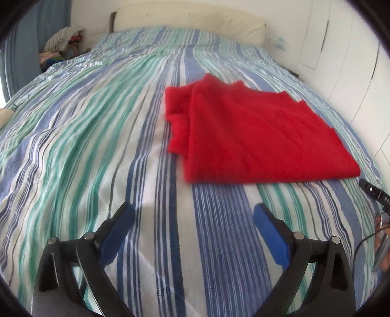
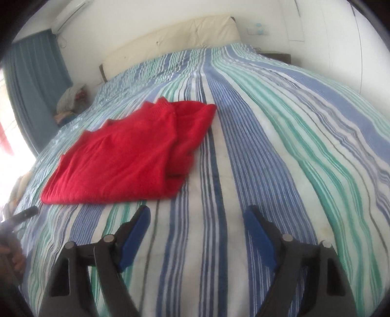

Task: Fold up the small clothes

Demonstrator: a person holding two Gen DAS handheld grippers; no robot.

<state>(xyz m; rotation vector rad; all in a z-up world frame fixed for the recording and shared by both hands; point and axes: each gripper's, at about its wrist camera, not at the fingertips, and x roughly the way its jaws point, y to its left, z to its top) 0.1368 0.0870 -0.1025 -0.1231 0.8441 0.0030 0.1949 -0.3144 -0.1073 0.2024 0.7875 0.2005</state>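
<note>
A red garment lies folded into a rough rectangle on the striped bedspread, with doubled layers along its left side. My left gripper hovers over bare bedspread in front of it and to its left, jaws wide apart, nothing between the blue pads. In the right wrist view the same red garment sits up and to the left, its layered edge facing right. My right gripper stands open over the stripes in front of it, clear of the cloth, blue pads bare.
A cream headboard and white walls close off the far end of the bed. A pile of clothes sits at the far left beside a blue curtain. The tip of the other gripper and a hand show at the frame edges.
</note>
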